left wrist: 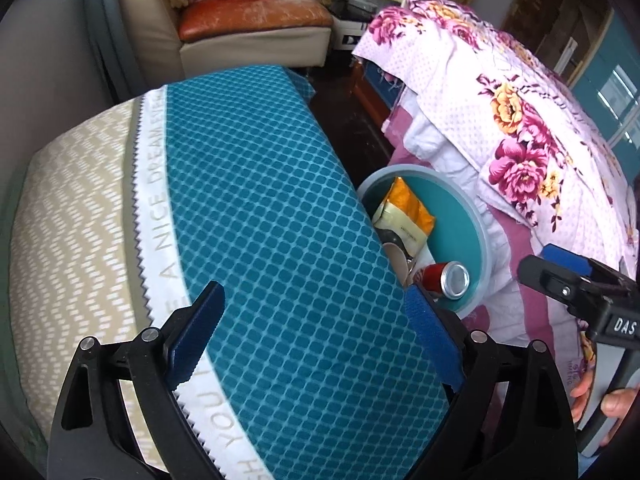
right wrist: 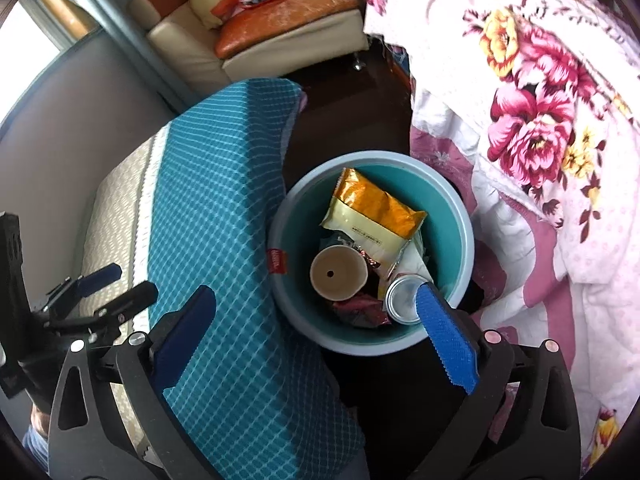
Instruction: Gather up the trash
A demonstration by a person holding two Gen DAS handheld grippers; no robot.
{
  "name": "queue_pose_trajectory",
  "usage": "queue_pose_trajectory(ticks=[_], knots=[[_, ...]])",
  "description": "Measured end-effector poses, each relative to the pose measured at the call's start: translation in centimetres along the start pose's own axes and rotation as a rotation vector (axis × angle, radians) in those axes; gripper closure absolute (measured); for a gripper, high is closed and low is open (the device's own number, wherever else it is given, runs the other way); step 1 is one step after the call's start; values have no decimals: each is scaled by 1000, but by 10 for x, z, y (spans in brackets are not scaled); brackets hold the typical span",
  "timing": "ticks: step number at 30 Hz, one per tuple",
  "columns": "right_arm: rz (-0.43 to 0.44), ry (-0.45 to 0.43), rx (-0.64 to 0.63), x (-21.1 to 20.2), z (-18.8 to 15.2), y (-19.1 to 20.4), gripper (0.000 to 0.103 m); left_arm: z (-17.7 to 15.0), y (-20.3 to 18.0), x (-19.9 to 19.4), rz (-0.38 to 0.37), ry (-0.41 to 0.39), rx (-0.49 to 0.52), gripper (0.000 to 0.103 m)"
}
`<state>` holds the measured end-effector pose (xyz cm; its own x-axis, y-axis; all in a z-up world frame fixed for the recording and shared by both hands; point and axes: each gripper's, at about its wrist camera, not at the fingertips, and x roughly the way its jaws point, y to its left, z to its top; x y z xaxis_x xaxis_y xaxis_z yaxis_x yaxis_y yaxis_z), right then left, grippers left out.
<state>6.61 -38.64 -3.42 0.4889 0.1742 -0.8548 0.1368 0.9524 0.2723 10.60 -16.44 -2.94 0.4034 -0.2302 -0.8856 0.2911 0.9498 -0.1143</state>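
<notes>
A teal round bin (right wrist: pixel 460 216) stands on the dark floor between a blue mattress and a floral quilt. It also shows in the left wrist view (left wrist: pixel 468 204). Inside lie an orange and cream snack bag (right wrist: pixel 372 208), a paper cup (right wrist: pixel 338 272), a red soda can (right wrist: pixel 402 300) and dark red wrappers (right wrist: pixel 360 308). The can (left wrist: pixel 444 278) and bag (left wrist: pixel 404 212) show in the left view too. My right gripper (right wrist: pixel 316 304) is open and empty, just above the bin's near rim. My left gripper (left wrist: pixel 316 300) is open and empty over the mattress.
The blue quilted mattress (left wrist: pixel 260 208) with a cream side lies left of the bin. A pink floral quilt (left wrist: pixel 500 112) is piled at the right. A beige armchair with an orange cushion (left wrist: pixel 252 20) stands at the back. Dark floor (right wrist: pixel 352 120) runs between them.
</notes>
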Motion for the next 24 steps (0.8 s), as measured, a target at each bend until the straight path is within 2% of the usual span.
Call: queue_pose_trajectory(ticks=[6, 9, 11, 24], knots=[[-59, -58, -74, -18, -17, 25, 7, -14, 10, -21, 13, -9, -19, 10], [-65, -80, -96, -28, -26, 32, 7, -21, 11, -31, 35, -18, -7, 4], [-68, -95, -105, -35, -34, 36, 7, -26, 11, -37, 52, -23, 8, 4], [-92, -126, -123, -67, -69, 50, 7, -57, 14, -58, 39, -43, -4, 4]])
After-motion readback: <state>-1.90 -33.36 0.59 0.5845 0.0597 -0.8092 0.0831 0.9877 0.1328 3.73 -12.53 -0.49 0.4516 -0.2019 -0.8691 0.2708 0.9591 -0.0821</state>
